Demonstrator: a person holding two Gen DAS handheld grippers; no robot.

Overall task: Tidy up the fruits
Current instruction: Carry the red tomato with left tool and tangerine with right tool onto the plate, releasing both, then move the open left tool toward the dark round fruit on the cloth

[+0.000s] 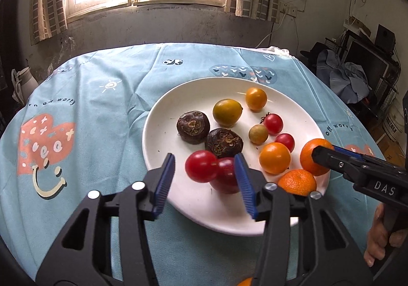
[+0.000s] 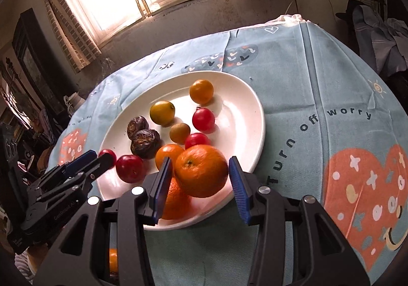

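A white plate [image 1: 163,117] [image 2: 252,112] on the blue tablecloth holds several fruits: oranges, red tomatoes, yellow-green fruits and two dark brown ones [image 1: 193,127]. My left gripper [image 1: 205,179] is open over the plate's near rim, its jaws on either side of a red cherry tomato [image 1: 201,166] and a darker red fruit [image 1: 225,176]. My right gripper [image 2: 200,182] is open around a large orange [image 2: 201,170] at the plate's near edge, not touching it. A second orange [image 2: 176,202] lies under the left finger. The right gripper also shows in the left wrist view [image 1: 329,156].
The round table is covered with a blue cloth [image 1: 89,112] printed with hearts and text. A window and curtains stand behind. Cluttered shelves and clothes [image 1: 349,79] are at the right. A white kettle [image 1: 23,82] stands beyond the left edge.
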